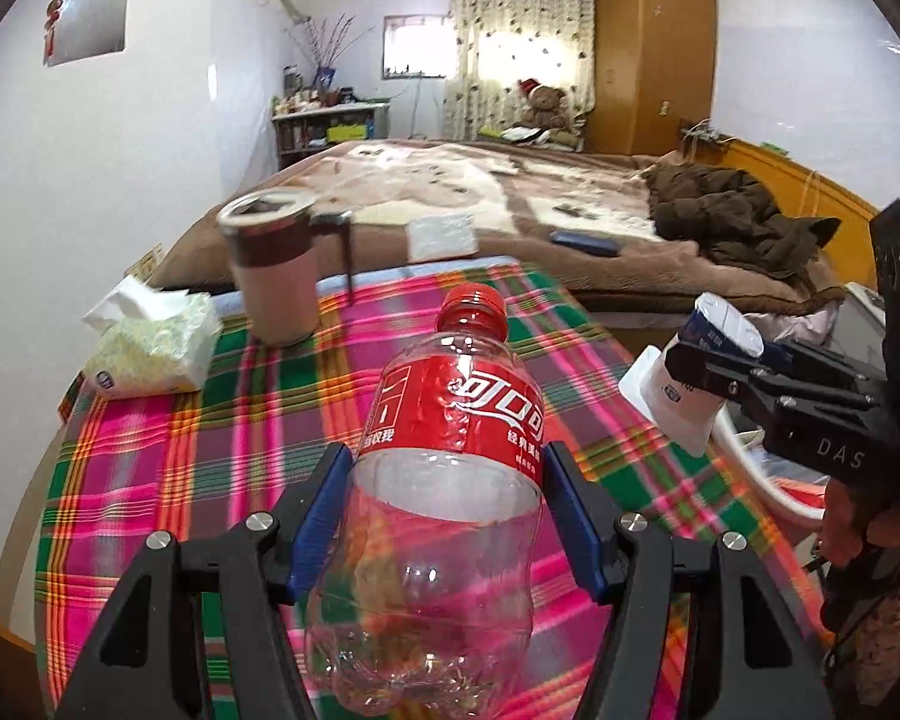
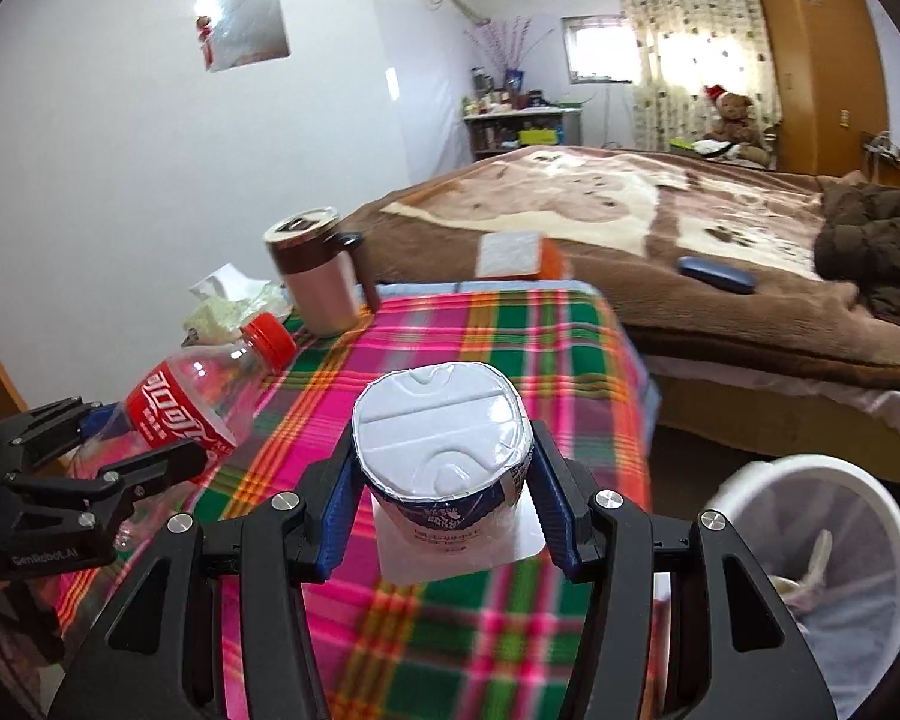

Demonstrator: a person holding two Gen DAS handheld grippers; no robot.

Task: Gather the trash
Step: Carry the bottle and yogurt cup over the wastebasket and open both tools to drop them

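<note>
My left gripper point(image 1: 447, 468) is shut on an empty clear cola bottle point(image 1: 450, 480) with a red label and red cap, held above the plaid tablecloth point(image 1: 210, 450). The bottle also shows in the right wrist view point(image 2: 192, 408), with the left gripper point(image 2: 144, 450) around it. My right gripper point(image 2: 441, 468) is shut on a white yogurt cup point(image 2: 444, 450) with a foil lid, held above the table. The cup also shows in the left wrist view point(image 1: 690, 372), in the right gripper point(image 1: 699, 360).
A lidded pink mug point(image 1: 276, 270) and a tissue pack point(image 1: 150, 342) stand at the table's far left. A white mesh bin point(image 2: 822, 546) with some trash stands on the floor at the right. A bed point(image 2: 630, 228) lies beyond the table.
</note>
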